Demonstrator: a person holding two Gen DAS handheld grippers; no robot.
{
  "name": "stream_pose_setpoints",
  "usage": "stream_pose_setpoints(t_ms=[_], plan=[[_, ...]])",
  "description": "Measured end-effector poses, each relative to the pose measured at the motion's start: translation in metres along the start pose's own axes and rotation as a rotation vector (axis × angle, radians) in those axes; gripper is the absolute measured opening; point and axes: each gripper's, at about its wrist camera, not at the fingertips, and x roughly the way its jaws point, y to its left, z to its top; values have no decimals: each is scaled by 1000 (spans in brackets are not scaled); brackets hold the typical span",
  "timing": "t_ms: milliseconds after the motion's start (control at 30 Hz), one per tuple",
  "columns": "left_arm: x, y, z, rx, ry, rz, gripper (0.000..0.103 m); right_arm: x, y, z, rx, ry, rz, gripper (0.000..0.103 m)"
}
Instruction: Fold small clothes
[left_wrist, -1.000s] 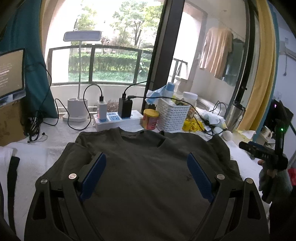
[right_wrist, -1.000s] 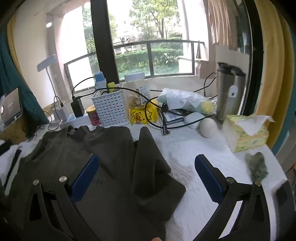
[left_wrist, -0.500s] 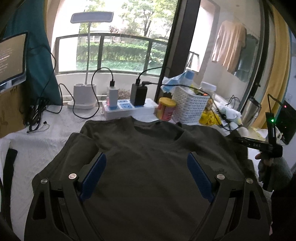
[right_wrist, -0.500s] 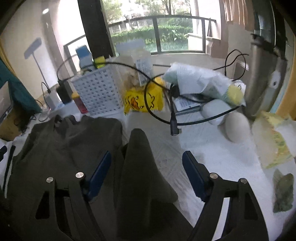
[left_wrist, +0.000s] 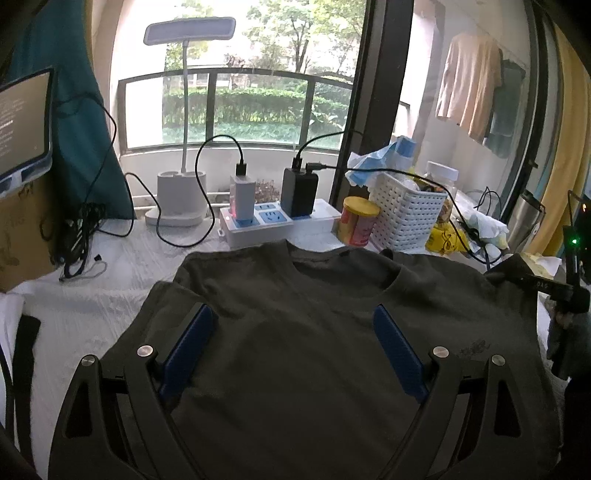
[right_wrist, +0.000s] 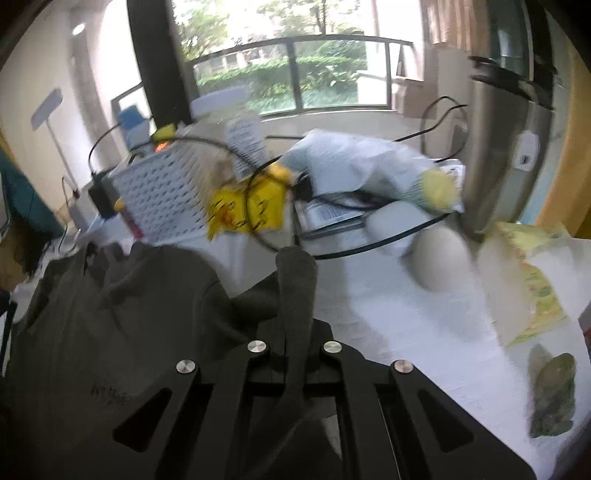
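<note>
Pinching the shirt's (right_wrist: 110, 332) sleeve (right_wrist: 297, 291), the right gripper's (right_wrist: 294, 354) jaws are closed; the left gripper's (left_wrist: 291, 347) gape above its chest.

Dark olive T-shirt (left_wrist: 295, 332) spread flat on white cloth, right sleeve (right_wrist: 297, 291) pinched upright.

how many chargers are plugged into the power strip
2: a white charger at the left end of the power strip, and a black charger beside it toward the right. None seems hidden.
</note>
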Motion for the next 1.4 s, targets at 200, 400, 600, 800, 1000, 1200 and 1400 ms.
stream_pose_setpoints(t_ms=[200,400,600,800,1000,1200,1400], plan=[[-9,4,1,-10,-18,0,91,-9,6,-3,2,-20,-40,1],[-21,11,0,-26,-38,-16,91,-26,48,5,-77,-57,-22,1],[-31,17,-4,-42,-52,-50,91,-15,99,-5,-146,-22,22,2],[-40,21,-10,-51,-54,-65,91,12,135,-26,-187,59,82,4],[-46,21,-11,-62,-61,-62,91,4,140,-39,-188,98,157,59],[-48,13,-14,-51,-55,-73,91,-33,94,-45,-122,66,63,60],[-51,0,-16,-25,-47,-89,91,-31,37,-66,34,135,12,59]])
